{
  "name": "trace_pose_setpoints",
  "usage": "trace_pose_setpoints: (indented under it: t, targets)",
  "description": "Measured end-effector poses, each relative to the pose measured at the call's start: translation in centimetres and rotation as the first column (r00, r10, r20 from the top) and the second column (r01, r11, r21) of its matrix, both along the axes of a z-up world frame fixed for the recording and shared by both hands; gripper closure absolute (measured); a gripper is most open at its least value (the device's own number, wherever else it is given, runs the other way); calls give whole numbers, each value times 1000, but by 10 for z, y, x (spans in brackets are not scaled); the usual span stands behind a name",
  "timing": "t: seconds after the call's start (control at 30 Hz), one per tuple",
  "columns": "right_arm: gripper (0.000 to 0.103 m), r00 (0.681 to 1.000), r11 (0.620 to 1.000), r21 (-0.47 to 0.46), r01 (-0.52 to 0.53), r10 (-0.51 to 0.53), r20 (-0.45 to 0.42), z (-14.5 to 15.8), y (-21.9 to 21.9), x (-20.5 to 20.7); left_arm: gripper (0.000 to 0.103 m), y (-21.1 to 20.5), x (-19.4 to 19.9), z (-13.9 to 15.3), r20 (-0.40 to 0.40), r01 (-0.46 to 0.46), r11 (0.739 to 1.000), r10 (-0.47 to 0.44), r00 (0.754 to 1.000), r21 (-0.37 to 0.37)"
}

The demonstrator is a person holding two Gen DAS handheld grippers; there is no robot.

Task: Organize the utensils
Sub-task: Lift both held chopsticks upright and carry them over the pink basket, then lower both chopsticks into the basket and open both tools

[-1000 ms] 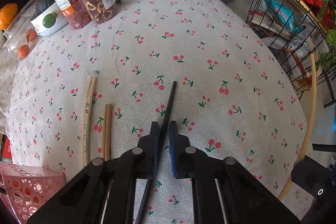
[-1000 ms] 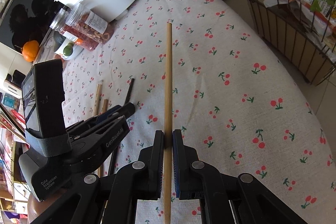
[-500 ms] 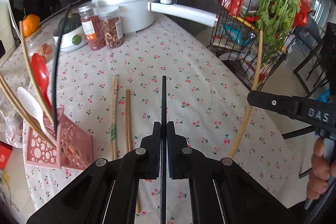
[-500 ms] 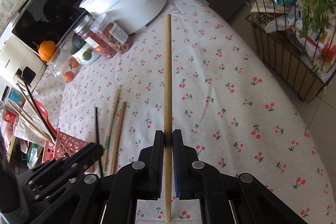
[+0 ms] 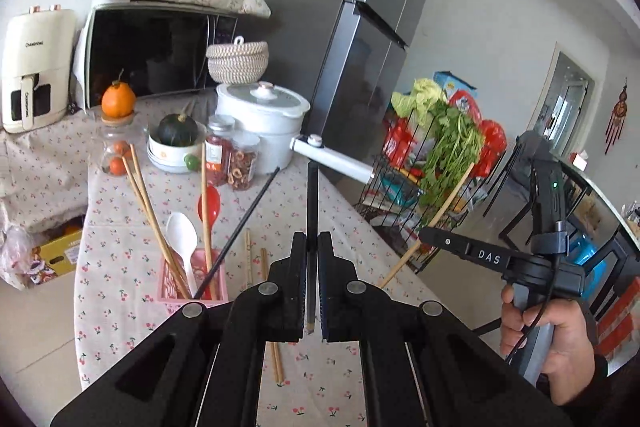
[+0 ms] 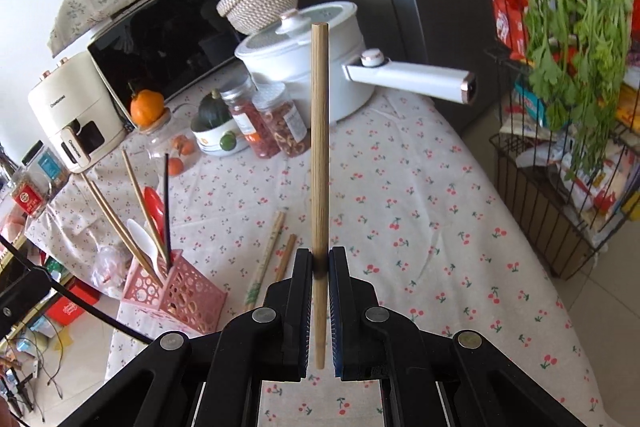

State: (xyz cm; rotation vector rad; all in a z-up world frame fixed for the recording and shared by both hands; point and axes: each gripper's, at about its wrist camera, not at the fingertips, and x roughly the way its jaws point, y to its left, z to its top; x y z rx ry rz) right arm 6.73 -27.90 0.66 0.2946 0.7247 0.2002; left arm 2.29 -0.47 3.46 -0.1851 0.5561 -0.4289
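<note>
Black, thin plastic chopstick [image 5: 312, 227] pinched in our left tongs [image 5: 312, 287]; pale bamboo chopstick [image 6: 319, 167] pinched in our right tongs [image 6: 320, 301]. Pink perforated holder [image 6: 176, 293] sits lower left; we should tilt tips down, then lower them in gently.

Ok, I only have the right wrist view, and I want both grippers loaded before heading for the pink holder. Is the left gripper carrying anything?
Observer: Yes. The left gripper is shut on a black chopstick that points away over the table.
Operator: Gripped mid-length?
Observer: No, near one end. Its near end stops within the pads, and the rest sticks out ahead.
Operator: How does my side look from there?
Observer: The right gripper holds its wooden chopstick on a slant, with the far end up in front of the greens.
</note>
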Motion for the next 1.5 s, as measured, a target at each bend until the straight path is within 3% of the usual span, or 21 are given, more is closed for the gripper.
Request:
trace_pose_setpoints:
  t: [0.13, 0.3, 0.5, 0.63, 0.77, 0.97, 1.17, 1.33, 1.37, 1.43, 1.5]
  targets:
    - [98, 998, 1000, -4, -8, 8, 65, 18, 14, -2, 98, 30, -4, 22, 88, -47, 997, 53, 995, -64]
    - [98, 989, 999, -1, -51, 50, 136, 30, 37, 4, 98, 67, 4, 31, 133, -129, 984, 146, 980, -125]
    - [98, 976, 992, 24, -123, 117, 185, 38, 65, 13, 98, 95, 15, 28, 167, -217, 966, 239, 957, -139]
    - [98, 966, 986, 29, -162, 153, 211, 40, 84, 16, 98, 96, 23, 26, 210, -259, 962, 272, 939, -86]
    - [98, 960, 981, 42, -188, 174, 218, 38, 98, 19, 98, 91, 37, 12, 194, -288, 958, 283, 939, -3]
    - [98, 953, 976, 19, -216, 207, 221, 30, 123, 26, 98, 85, 68, -21, 89, -280, 958, 274, 958, 64]
    - [98, 948, 973, -53, -227, 233, 216, 19, 145, 33, 98, 83, 86, -40, 41, -264, 962, 262, 964, 68]
    - [97, 945, 973, -46, -226, 230, 232, 21, 147, 30, 97, 85, 84, -38, 24, -262, 964, 261, 965, 50]
    - [98, 943, 973, -46, -225, 229, 241, 22, 147, 29, 95, 86, 82, -36, 22, -262, 964, 261, 965, 46]
    - [97, 939, 972, -47, -231, 235, 252, 24, 147, 28, 81, 88, 79, -34, 7, -262, 964, 262, 965, 46]
    - [97, 939, 970, -52, -239, 244, 242, 23, 150, 29, 52, 91, 75, -35, -13, -285, 957, 287, 958, 59]
